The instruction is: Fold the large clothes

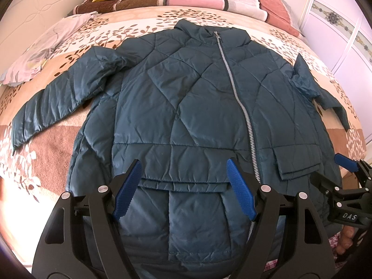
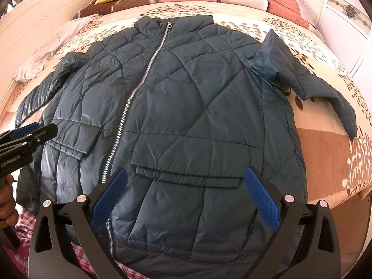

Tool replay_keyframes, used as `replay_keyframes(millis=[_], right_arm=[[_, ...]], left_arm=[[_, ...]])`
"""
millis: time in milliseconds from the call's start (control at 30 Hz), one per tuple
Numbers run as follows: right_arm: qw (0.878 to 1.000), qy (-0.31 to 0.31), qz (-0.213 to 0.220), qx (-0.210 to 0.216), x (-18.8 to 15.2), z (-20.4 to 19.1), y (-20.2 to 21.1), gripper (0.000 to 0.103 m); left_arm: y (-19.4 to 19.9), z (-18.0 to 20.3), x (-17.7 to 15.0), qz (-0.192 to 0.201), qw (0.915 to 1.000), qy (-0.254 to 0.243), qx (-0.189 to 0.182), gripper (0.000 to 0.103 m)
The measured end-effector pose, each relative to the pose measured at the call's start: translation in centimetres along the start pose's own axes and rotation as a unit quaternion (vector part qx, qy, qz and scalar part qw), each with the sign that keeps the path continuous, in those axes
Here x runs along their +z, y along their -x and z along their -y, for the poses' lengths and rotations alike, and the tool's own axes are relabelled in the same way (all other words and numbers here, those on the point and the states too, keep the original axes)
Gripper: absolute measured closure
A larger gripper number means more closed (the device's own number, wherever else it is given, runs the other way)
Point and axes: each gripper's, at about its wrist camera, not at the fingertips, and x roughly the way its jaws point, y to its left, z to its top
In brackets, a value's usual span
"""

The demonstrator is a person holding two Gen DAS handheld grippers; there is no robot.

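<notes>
The left gripper point(image 1: 183, 186) is held wide open above the bottom edge of the blue jacket point(image 1: 186, 97), with nothing between its fingers. The right gripper point(image 2: 186, 193) is spread wide too, holding nothing. The jacket is laid flat, zipped up, on the flowery bed point(image 1: 325, 74).

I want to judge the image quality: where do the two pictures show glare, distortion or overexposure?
Left wrist view: strong fisheye bending of the floral bed cover; the lower left corner is washed out white; soft sheen on the dark teal quilted jacket. Right wrist view: same bending; pale glare on the jacket's hem at left; dark lens corners.
</notes>
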Motion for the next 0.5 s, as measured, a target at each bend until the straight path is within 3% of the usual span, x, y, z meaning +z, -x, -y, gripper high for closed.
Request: replay_keyframes(millis=[500], right_arm=[[1.0,-0.003,0.002,0.001,0.02,0.09,0.22,0.006]], left_arm=[[-0.01,0.1,0.0,0.0,1.0,0.0,0.0,0.028]])
